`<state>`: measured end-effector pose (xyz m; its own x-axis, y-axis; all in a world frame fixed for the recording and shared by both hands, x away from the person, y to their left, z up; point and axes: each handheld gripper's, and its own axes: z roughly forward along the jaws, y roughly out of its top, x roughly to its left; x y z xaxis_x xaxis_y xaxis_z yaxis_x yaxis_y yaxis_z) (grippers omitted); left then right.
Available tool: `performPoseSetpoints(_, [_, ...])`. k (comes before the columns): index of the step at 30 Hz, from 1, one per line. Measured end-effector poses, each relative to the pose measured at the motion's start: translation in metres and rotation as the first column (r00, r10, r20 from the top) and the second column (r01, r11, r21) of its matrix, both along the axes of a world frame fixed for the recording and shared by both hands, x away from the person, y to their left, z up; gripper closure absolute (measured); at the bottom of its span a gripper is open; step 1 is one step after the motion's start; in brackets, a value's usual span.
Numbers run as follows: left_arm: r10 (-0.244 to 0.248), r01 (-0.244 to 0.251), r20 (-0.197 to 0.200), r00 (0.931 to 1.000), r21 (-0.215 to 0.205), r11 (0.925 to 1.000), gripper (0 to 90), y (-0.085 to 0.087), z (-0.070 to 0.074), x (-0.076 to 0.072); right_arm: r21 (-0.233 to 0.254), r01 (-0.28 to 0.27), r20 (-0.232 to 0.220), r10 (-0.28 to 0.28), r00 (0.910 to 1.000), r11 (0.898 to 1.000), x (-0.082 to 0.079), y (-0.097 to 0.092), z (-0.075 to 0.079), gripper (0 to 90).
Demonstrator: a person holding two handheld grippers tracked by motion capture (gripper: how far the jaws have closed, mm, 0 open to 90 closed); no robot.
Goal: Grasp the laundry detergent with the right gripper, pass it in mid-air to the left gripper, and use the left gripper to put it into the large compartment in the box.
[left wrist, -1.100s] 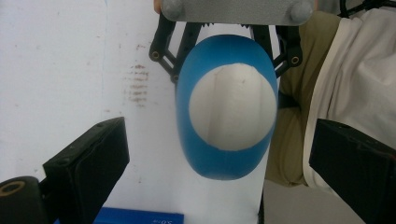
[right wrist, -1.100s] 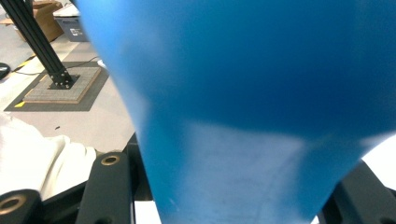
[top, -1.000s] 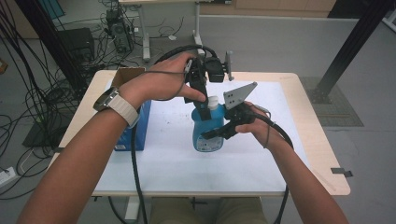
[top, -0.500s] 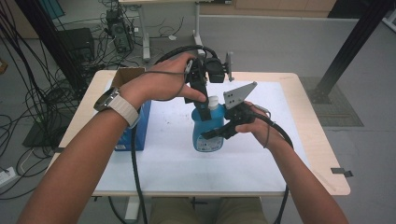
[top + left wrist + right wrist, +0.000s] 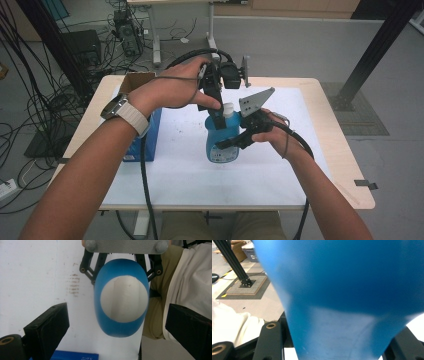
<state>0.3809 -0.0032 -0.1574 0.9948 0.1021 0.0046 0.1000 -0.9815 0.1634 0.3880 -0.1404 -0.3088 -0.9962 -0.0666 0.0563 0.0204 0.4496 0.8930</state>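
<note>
**Blue bottle held upright between two grippers**

At the left edge of the counter [image 5: 320, 145] a brown cardboard box [image 5: 134, 82] sits at the back corner, with a blue box [image 5: 145, 137] lying just in front of it on the white sheet. The left hand [image 5: 170, 92], with a watch [image 5: 117, 107] at the wrist, holds the left gripper [image 5: 218, 117] pointing down over the top of the bottle [image 5: 222, 140]. In the left gripper view its jaws are spread wide, one on each side of the bottle and clear of it, and the white cap [image 5: 124, 298] shows from straight above.

The blue bottle stands upright near the middle of the counter. From the right, the right gripper [image 5: 225, 145] pinches the bottle's body; in the right gripper view the blue wall sits between the two black jaws. The right hand [image 5: 272, 135] holds that gripper just beside the bottle.
</note>
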Motion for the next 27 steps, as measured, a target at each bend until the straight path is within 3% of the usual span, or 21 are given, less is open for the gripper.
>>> performPoseSetpoints(27, [0.009,-0.009,0.008,0.9999,0.003,1.0,5.8,0.0004,-0.0006,0.0002,-0.011,-0.006,-0.001,0.006,1.0,1.0,-0.0004,0.0008,-0.0003,43.2])
